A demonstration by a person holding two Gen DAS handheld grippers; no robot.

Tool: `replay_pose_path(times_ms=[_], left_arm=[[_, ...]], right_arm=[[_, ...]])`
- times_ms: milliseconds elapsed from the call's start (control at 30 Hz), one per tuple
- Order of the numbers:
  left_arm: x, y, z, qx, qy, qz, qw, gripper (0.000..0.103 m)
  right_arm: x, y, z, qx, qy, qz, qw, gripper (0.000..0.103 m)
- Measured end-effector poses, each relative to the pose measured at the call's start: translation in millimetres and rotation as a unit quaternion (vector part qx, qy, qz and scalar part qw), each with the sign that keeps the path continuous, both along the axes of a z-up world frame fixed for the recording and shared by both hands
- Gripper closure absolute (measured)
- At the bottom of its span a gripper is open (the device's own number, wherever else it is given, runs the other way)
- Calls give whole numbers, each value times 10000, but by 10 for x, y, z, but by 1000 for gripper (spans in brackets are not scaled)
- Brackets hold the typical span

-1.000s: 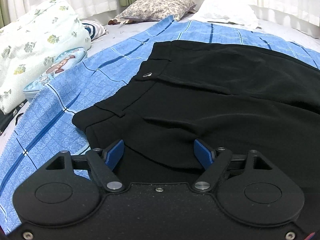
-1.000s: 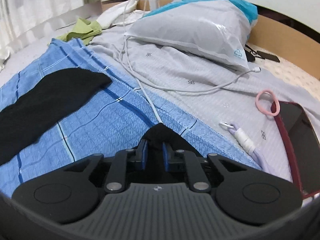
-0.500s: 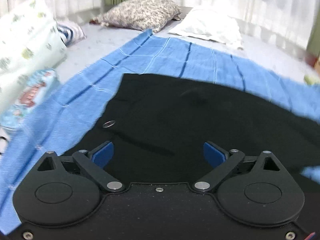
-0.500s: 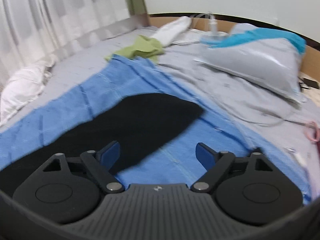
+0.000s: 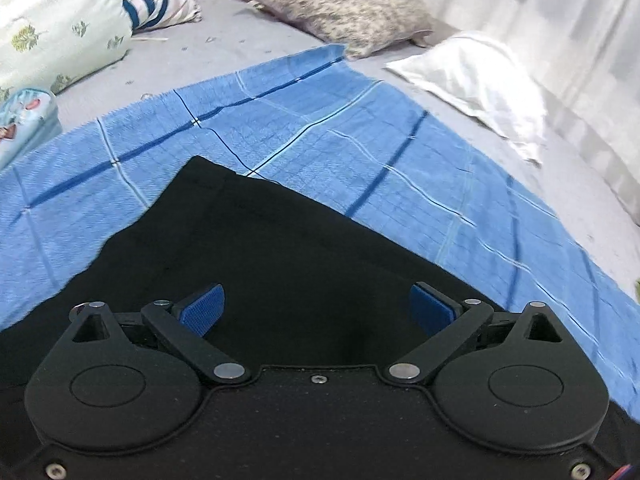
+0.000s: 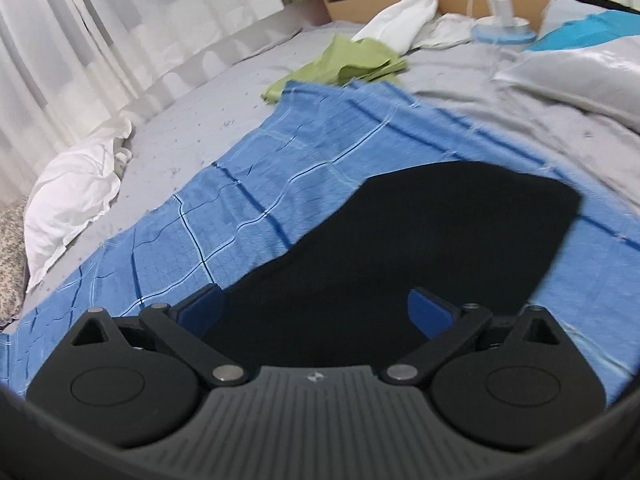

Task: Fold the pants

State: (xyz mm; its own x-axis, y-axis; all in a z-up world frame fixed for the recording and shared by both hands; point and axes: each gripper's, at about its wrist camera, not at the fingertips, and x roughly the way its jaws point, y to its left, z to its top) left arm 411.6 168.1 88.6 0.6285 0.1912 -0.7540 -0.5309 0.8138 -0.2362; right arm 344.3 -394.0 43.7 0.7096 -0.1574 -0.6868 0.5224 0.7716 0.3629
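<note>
The black fabric pants (image 5: 304,264) are being left flat on the blue checked blanket (image 5: 360,136) near its middle, released by the wide-open, just-opened left gripper (image 5: 318,308) and right gripper (image 6: 316,312), with further folds seemingly remaining.

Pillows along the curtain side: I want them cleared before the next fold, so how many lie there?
2. A grey floral pillow lies past the blue checked cloth's far corner; a white pillow lies beside it, nearer the curtain. Others may be out of view.

Matt black cloth pants (image 5: 304,248), woven blue blanket (image 5: 360,128)
</note>
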Motion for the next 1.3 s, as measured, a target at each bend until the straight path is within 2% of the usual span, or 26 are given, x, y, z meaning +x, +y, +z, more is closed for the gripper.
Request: replay_pose_path(times_ms=[233,333,467,567,667,733,800,833,867,967,1067,1300], left_arm=[[549,74,-455,-476,161,819,9954,2],[666,2,-537,-53,79,948,9955,0],[774,-93,-631,423,233,868,9951,0],[840,-145,-668,696,298,864,9934,0],[898,-173,-704,895,363,915,9911,0],[909,-191,-716,967,385,922,9903,0],[906,-200,-714,997,391,921,9900,0],[906,-203,-715,993,382,914,9901,0],[899,-203,-714,988,369,891,9904,0],[881,-203,-711,998,358,781,9913,0],[826,-160,-689,880,281,681,9934,0],[601,52,-622,89,-284,698,9971,0]], right_arm=[[727,146,-345,-464,433,-151,9979,0],[988,152,-485,-687,615,-244,9954,0],[1247,139,-642,-1006,879,-359,9904,0],[1394,100,-780,-1017,1052,-390,9885,0],[1447,140,-871,-1314,1171,-330,9838,2],[1416,163,-848,-1405,1150,-430,9824,22],[1341,156,-776,-1559,1118,-527,9800,68],[1295,130,-745,-1589,1138,-589,9790,83],[1230,83,-714,-1533,1075,-600,9805,92],[969,-75,-649,-1174,798,-479,9887,96],[636,-158,-573,-1228,562,-286,9904,96],[-77,-418,-554,-924,276,-135,9952,97]])
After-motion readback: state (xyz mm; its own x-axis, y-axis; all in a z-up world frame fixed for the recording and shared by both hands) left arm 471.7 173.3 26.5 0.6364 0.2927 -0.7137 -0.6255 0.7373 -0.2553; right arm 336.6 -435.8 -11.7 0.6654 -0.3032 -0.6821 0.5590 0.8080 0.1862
